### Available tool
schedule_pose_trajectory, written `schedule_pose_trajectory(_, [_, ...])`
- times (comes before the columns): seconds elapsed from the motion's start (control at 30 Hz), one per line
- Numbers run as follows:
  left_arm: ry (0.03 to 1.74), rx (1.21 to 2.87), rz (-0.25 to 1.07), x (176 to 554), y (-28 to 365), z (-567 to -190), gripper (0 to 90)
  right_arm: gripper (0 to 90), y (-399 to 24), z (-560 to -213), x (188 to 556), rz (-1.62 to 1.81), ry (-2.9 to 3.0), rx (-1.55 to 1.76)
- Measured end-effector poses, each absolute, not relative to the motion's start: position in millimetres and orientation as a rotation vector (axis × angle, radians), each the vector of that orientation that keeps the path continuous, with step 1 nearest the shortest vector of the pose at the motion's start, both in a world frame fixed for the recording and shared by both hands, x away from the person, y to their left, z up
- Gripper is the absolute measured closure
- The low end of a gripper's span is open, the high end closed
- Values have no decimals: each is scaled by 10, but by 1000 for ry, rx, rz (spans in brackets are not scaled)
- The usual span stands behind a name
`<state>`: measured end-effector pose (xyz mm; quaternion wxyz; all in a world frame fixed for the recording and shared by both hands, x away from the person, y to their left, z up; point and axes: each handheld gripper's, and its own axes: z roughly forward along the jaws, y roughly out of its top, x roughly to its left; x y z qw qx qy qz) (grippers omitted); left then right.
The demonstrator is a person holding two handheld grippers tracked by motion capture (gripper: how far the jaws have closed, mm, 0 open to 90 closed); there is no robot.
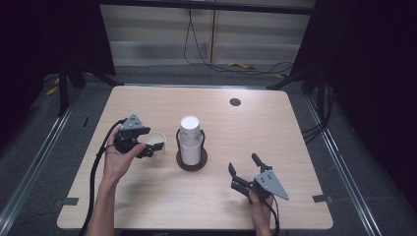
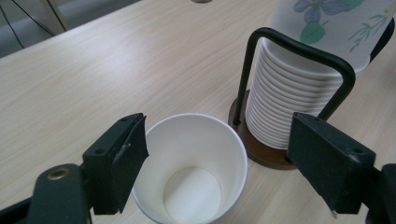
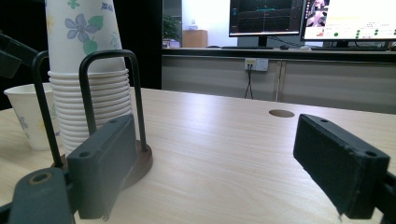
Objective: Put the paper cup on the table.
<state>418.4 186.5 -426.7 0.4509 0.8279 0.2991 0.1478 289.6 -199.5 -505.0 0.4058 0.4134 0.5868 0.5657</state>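
Note:
A single white paper cup [image 1: 156, 143] [image 2: 196, 186] stands upright on the wooden table, left of a stack of flowered paper cups [image 1: 191, 135] [image 2: 289, 93] in a black wire holder with a round brown base [image 1: 192, 164]. My left gripper [image 1: 150, 145] [image 2: 218, 120] is open around the single cup. One jaw sits close to the rim, and the other stands well off it, near the holder. My right gripper [image 1: 242, 162] [image 3: 215, 123] rests open at the front right with nothing between its jaws, pointing toward the stack [image 3: 88, 70].
A round cable hole [image 1: 235, 102] [image 3: 281, 113] sits near the table's far edge. Bare tabletop [image 1: 275, 132] lies right of the holder. Cables trail on the floor behind the table. Monitors [image 3: 266, 18] stand on a counter beyond it.

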Motion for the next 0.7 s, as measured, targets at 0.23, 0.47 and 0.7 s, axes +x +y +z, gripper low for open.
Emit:
schedule_pose_trajectory(0.23, [721,1915,422,4023,1907,-4293,247,130,-1996,-5050,2893,1429,1480,1044])
schedule_pose_trajectory(0.47, [687,1857,458,3838,1877,-4332,247,130,-1996,-5050,2893,1429,1478,1044])
schedule_pose_trajectory(0.7, [672,1792,463,3628,1795,-4442,247,130,-1998,-5051,2891,1428,1477,1043])
